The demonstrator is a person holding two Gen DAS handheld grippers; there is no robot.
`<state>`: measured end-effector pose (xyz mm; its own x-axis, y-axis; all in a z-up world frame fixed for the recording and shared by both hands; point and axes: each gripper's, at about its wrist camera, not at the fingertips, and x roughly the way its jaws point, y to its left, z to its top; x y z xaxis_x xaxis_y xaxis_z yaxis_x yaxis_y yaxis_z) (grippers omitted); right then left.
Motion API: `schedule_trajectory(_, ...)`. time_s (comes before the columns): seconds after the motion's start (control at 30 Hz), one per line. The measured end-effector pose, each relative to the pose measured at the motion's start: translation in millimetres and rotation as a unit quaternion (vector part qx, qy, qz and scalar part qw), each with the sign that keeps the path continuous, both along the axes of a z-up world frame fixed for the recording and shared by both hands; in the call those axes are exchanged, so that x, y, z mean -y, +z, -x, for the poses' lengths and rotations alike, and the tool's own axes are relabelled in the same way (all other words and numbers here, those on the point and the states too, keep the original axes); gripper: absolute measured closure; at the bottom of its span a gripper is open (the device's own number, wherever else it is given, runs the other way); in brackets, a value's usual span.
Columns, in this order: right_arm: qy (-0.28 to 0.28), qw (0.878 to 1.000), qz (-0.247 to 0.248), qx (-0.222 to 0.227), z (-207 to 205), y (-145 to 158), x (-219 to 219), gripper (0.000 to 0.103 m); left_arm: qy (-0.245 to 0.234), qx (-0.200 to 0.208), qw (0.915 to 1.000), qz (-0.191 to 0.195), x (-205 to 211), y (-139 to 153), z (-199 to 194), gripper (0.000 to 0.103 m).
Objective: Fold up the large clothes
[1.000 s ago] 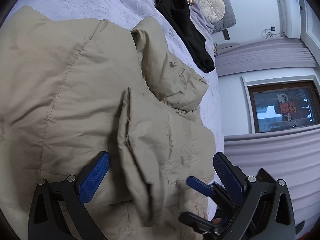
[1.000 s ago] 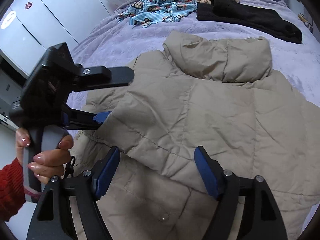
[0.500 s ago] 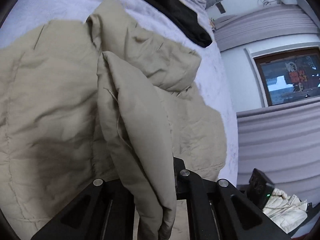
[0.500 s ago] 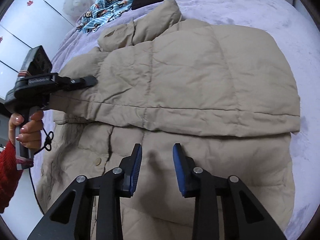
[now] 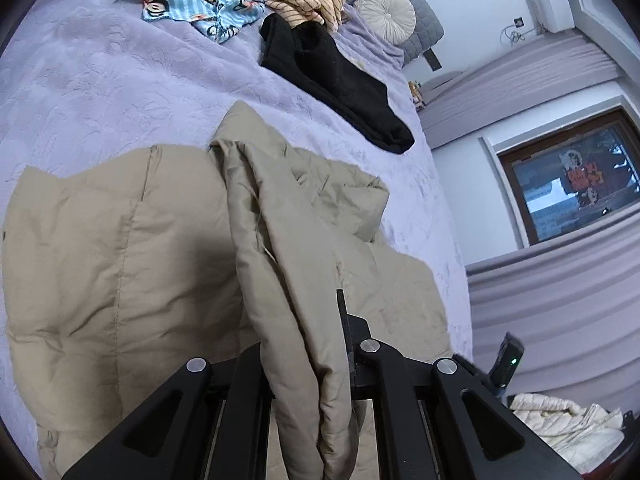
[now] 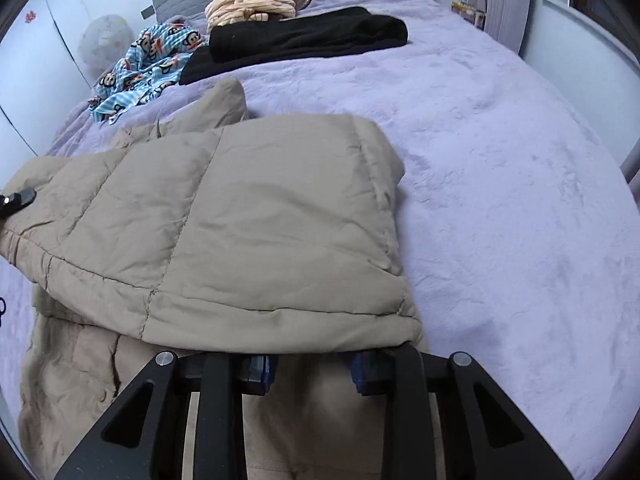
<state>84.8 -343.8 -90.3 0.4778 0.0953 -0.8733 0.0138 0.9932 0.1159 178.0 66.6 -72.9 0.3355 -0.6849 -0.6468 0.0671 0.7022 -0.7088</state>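
A beige puffer jacket [image 5: 120,260] lies spread on the lilac bed cover [image 5: 100,80]. My left gripper [image 5: 308,364] is shut on a raised fold of it, and the fabric hangs down between the black fingers. In the right wrist view the jacket [image 6: 240,220] is folded over itself. My right gripper [image 6: 312,372] sits at the near right corner of the folded layer. Its blue pads [image 6: 262,372] stand apart and its jaws are closing. The flap's edge covers the fingertips, so contact is hidden. The left gripper's black tip [image 6: 18,199] shows at the far left edge.
At the head of the bed lie a black garment [image 6: 304,40], a blue monkey-print cloth [image 6: 148,64], a cream striped garment [image 6: 256,4] and a round cushion [image 5: 384,14]. Bare cover [image 6: 500,200] stretches right of the jacket. A white jacket [image 5: 560,420] lies beside the bed.
The left gripper went from open to shut on the jacket fold and rose with it. The right gripper swept right to the jacket's corner, its jaws narrowing.
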Motion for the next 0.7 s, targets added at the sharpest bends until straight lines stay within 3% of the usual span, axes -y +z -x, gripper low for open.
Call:
schedule_trajectory(0.17,-0.009,0.999,0.029,-0.014,4,-18,15,0.084,-0.021,-0.051,0.9960,-0.070,22,-64,18,0.094)
schedule_trajectory(0.27,-0.015,0.999,0.008,-0.043,0,-38,21,0.086,-0.006,-0.073,0.9953,-0.063,21,-91,20,0.093)
schedule_trajectory(0.47,0.012,0.998,-0.008,-0.067,24,-16,17,0.080,-0.010,-0.067,0.9948,-0.076,22,-86,19,0.093)
schedule_trajectory(0.6,0.070,0.996,-0.057,-0.021,41,30,6,0.079,-0.016,-0.065,0.9939,-0.088,24,-82,16,0.093)
schedule_trajectory(0.7,0.043,0.996,-0.076,0.009,17,46,16,0.080,-0.018,-0.063,0.9936,-0.092,27,-81,13,0.093)
